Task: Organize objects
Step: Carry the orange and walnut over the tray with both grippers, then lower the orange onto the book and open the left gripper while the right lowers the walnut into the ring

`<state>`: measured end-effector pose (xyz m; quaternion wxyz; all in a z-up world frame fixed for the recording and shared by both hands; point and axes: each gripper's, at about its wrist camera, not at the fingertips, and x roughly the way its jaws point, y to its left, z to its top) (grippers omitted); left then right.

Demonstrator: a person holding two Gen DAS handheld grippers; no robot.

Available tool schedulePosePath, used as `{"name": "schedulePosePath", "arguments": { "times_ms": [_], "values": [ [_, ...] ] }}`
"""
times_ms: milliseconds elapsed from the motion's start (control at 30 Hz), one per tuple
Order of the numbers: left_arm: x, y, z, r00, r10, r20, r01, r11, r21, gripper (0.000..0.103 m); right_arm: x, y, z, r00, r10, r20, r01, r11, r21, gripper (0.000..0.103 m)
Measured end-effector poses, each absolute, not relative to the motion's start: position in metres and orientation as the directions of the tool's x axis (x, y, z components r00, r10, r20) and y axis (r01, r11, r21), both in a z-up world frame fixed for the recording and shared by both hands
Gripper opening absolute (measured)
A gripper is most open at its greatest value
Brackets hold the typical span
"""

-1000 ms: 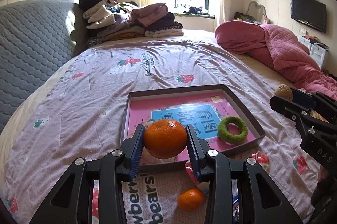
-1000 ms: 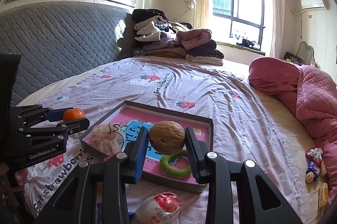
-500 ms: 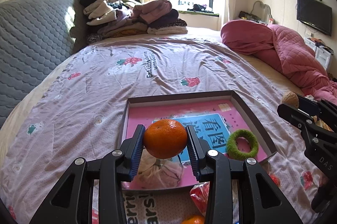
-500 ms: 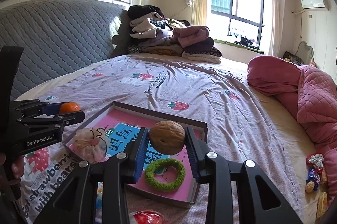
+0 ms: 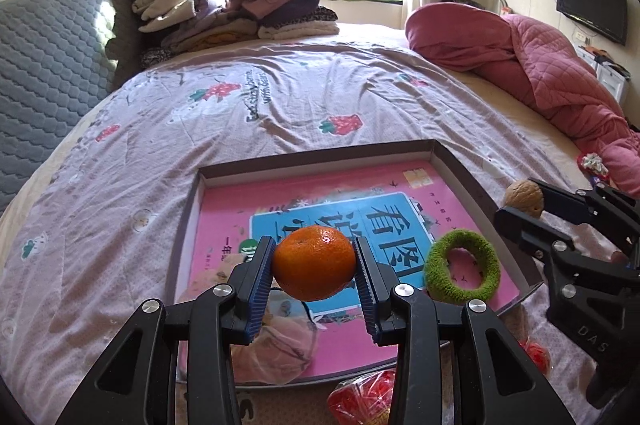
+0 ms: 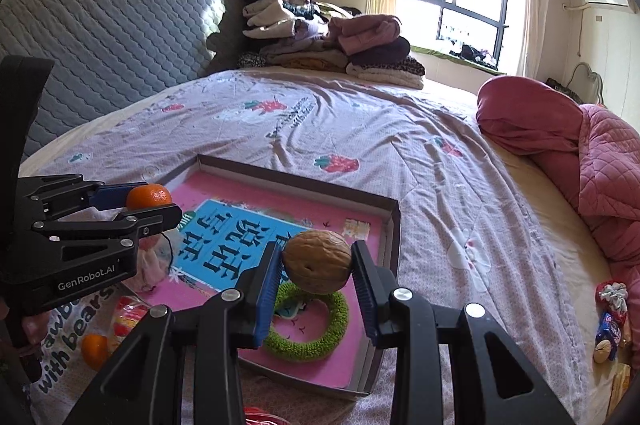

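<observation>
Item 1. Left gripper [image 5: 314, 261], black frame with blue ribbed pads: jaws clamped on a round orange mandarin [image 5: 314, 262], which sits squarely between the pads at lower centre of the left wrist view. In the right wrist view the same gripper [image 6: 154, 203] enters from the left edge, the fruit [image 6: 149, 196] at its tips, over the near left part of the tray.

Item 2. Right gripper [image 6: 317, 263], same make: jaws closed on a brown wrinkled walnut [image 6: 317, 261], held between the pads at centre of the right wrist view. In the left wrist view this gripper [image 5: 522, 203] comes in from the right edge, the nut [image 5: 522, 201] at its tips, just outside the tray's right wall.

Item 3. Shallow cardboard tray with grey rim and pink printed floor [image 5: 312, 159], lying on a lilac strawberry-print bedsheet [image 5: 120, 225]; centre of both views, below both grippers.

Item 4. Green fuzzy ring [image 5: 462, 271], flat on the tray floor, lower right in the left wrist view; directly under the walnut in the right wrist view [image 6: 312, 339].

Item 5. Pale pink drawstring pouch [image 5: 276, 349], at the tray's near left corner, partly hidden by the left gripper.

Item 6. Second small mandarin [image 6: 94, 351], on the sheet outside the tray, lower left of the right wrist view.
</observation>
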<state>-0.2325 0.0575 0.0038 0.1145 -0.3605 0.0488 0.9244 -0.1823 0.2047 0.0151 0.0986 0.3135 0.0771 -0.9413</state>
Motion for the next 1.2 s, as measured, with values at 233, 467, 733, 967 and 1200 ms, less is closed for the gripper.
{"name": "schedulePosePath", "arguments": {
  "times_ms": [233,467,733,967,1200],
  "values": [
    [-0.237,0.07,-0.01,-0.677,0.204,-0.707,-0.289,-0.957,0.001,0.04,-0.192,0.199,-0.006,-0.738,-0.13,-0.662,0.255,-0.962,-0.095,0.036],
    [-0.242,0.078,-0.023,-0.644,0.206,-0.736,-0.312,-0.95,0.007,0.04,-0.197,0.2,-0.02,-0.705,-0.125,-0.698,0.259,-0.962,-0.09,0.036],
    [-0.242,0.085,-0.029,-0.632,0.213,-0.745,-0.33,-0.944,0.01,0.04,-0.201,0.203,-0.028,-0.681,-0.107,-0.724,0.251,-0.964,-0.093,0.036],
    [-0.242,0.087,-0.035,-0.616,0.214,-0.758,-0.337,-0.942,0.007,0.04,-0.204,0.205,-0.034,-0.664,-0.107,-0.74,0.246,-0.966,-0.081,0.036],
    [-0.245,0.087,-0.042,-0.599,0.197,-0.776,-0.333,-0.943,0.018,0.04,-0.204,0.202,-0.037,-0.66,-0.094,-0.746,0.25,-0.963,-0.1,0.036]
  ]
}}
